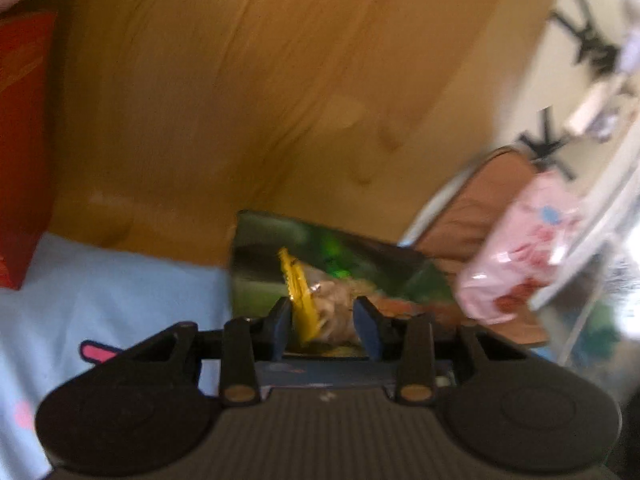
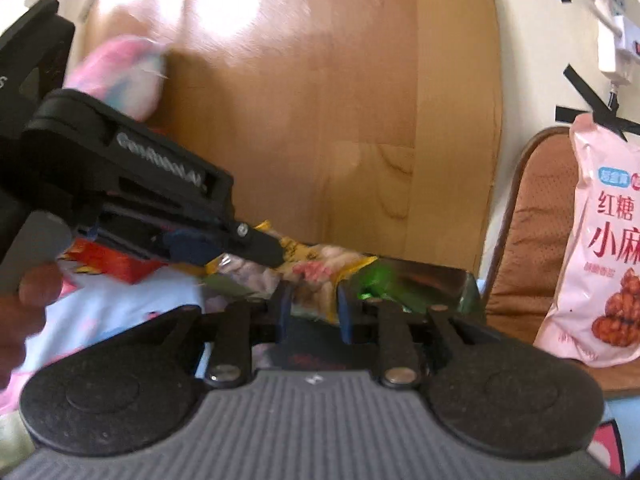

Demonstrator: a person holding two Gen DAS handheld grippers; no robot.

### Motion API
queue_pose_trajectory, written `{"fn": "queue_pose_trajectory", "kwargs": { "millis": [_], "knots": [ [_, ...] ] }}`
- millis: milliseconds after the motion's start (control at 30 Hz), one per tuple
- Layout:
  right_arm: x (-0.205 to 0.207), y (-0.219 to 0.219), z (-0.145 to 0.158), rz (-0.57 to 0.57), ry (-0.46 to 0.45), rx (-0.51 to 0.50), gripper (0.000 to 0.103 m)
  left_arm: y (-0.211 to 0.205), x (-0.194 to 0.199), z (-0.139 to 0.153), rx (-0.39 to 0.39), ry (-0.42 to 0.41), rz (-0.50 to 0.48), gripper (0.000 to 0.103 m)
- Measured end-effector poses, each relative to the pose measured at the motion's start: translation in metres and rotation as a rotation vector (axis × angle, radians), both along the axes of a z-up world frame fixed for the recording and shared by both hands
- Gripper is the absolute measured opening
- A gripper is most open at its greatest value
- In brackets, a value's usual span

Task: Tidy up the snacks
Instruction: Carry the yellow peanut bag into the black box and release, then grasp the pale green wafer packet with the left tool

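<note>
A clear snack packet (image 1: 320,308) with yellow serrated edges and pale pieces inside is held up between both grippers. In the left wrist view my left gripper (image 1: 324,322) is shut on one end of it. In the right wrist view my right gripper (image 2: 314,310) is shut on the other end of the packet (image 2: 316,276). There the left gripper (image 2: 248,252) reaches in from the left and pinches the packet's far end. Just behind the packet lies a shiny green and silver bag (image 2: 404,280), also seen in the left wrist view (image 1: 332,256).
A pink snack bag (image 2: 600,240) leans on a brown chair cushion (image 2: 536,220) at the right. A red packet (image 2: 108,262) and a blurred pink-and-blue bag (image 2: 124,72) are at the left. Light blue patterned cloth (image 1: 120,292) lies below; a wooden panel (image 1: 240,100) stands behind. A hand (image 2: 20,308) holds the left gripper.
</note>
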State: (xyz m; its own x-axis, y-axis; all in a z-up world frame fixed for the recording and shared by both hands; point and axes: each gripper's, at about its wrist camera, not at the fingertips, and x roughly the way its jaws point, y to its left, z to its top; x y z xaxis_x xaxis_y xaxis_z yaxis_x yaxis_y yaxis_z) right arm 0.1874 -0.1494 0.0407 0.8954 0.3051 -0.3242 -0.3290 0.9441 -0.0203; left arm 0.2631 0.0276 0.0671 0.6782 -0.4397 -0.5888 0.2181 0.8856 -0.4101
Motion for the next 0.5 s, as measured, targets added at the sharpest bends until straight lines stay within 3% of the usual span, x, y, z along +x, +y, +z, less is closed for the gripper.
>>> {"fn": "queue_pose_trajectory", "kwargs": {
  "millis": [167, 267, 400, 500],
  "knots": [
    [-0.011, -0.012, -0.003, 0.013, 0.005, 0.069, 0.037, 0.014, -0.038, 0.006, -0.003, -0.092, -0.005, 0.035],
    [-0.029, -0.017, -0.005, 0.054, 0.027, 0.078, 0.037, 0.032, -0.068, 0.008, -0.050, -0.085, -0.020, 0.035],
    [-0.057, -0.019, -0.015, 0.137, 0.122, 0.128, 0.042, 0.052, -0.120, 0.000, -0.023, -0.097, -0.015, 0.035],
    [-0.078, -0.019, -0.027, 0.197, 0.219, 0.170, 0.044, 0.067, -0.159, -0.013, 0.012, -0.108, 0.014, 0.041]
  ]
}}
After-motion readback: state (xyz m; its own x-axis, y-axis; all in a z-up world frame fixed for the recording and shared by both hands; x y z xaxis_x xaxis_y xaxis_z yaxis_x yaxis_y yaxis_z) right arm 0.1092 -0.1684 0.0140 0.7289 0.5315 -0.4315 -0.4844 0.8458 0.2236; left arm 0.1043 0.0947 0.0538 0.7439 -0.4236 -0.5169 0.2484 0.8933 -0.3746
